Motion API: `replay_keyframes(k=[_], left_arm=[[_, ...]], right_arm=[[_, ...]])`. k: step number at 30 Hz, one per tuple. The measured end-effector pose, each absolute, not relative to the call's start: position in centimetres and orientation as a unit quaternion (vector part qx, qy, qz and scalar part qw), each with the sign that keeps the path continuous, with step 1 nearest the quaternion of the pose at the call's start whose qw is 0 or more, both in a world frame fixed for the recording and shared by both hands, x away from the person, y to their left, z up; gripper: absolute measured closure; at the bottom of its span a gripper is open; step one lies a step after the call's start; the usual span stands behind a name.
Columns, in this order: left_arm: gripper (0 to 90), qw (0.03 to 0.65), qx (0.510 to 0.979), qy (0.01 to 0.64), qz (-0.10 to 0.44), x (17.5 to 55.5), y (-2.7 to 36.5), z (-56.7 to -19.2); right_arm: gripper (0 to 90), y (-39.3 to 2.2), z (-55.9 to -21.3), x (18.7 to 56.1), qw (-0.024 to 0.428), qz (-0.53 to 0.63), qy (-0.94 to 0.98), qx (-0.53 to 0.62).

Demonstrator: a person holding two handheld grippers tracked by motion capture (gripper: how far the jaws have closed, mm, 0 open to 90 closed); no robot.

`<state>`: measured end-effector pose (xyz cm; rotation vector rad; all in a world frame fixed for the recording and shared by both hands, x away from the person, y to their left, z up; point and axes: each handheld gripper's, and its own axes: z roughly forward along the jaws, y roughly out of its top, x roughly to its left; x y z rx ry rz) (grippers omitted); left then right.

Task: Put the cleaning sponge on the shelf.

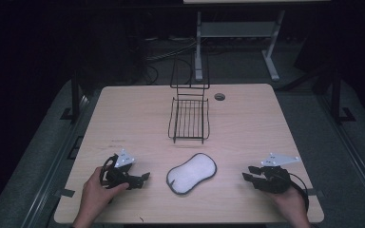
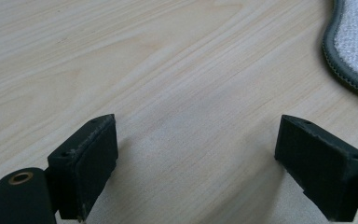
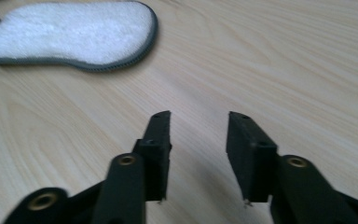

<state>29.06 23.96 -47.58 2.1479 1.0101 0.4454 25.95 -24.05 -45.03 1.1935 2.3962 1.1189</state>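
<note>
A white, peanut-shaped scrubbing pad (image 1: 191, 173) with a dark grey rim lies flat near the table's front edge, between the two grippers. Behind it a black wire rack (image 1: 189, 118) stands at mid-table. My left gripper (image 1: 144, 179) rests on the wood left of the pad, open wide with nothing between its jaws; the pad's edge (image 2: 352, 46) shows at the upper right of the left gripper view. My right gripper (image 1: 247, 174) rests right of the pad, open and empty; the pad (image 3: 74, 32) lies ahead to its upper left.
The light wooden table (image 1: 123, 118) has a round cable hole (image 1: 219, 97) at the back right. Beyond the far edge stand a white table frame (image 1: 237, 42) and loose cables on a dark floor. Bare wood lies around the rack.
</note>
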Motion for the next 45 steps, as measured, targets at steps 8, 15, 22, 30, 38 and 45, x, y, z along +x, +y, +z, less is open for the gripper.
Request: replay_keyframes(k=[8, 15, 22, 30, 38, 45], left_arm=[[12.3, 0.355, 0.831, 0.391, 0.173, 29.1, 24.0, -47.6], [12.3, 0.354, 0.832, 0.39, 0.173, 29.1, 24.0, -47.6], [12.3, 0.354, 0.832, 0.39, 0.173, 29.1, 24.0, -47.6], [12.4, 0.354, 0.832, 0.39, 0.173, 29.1, 24.0, -47.6], [12.4, 0.355, 0.832, 0.391, 0.173, 29.0, 24.0, -47.6], [12.5, 0.355, 0.832, 0.391, 0.173, 29.0, 23.9, -47.6]], right_arm=[[89.6, -22.7, -43.7, 26.4, 0.107, 0.402, 0.821, 0.39], [89.8, -21.1, -42.8, 26.9, 0.094, 0.409, 0.827, 0.375], [89.8, -19.3, -42.3, 27.5, 0.091, 0.415, 0.832, 0.357], [89.8, -16.5, -42.3, 28.2, 0.085, 0.416, 0.843, 0.331], [89.8, -13.8, -42.6, 29.1, 0.076, 0.415, 0.851, 0.313], [89.8, -11.9, -43.4, 29.8, 0.069, 0.41, 0.858, 0.301]])
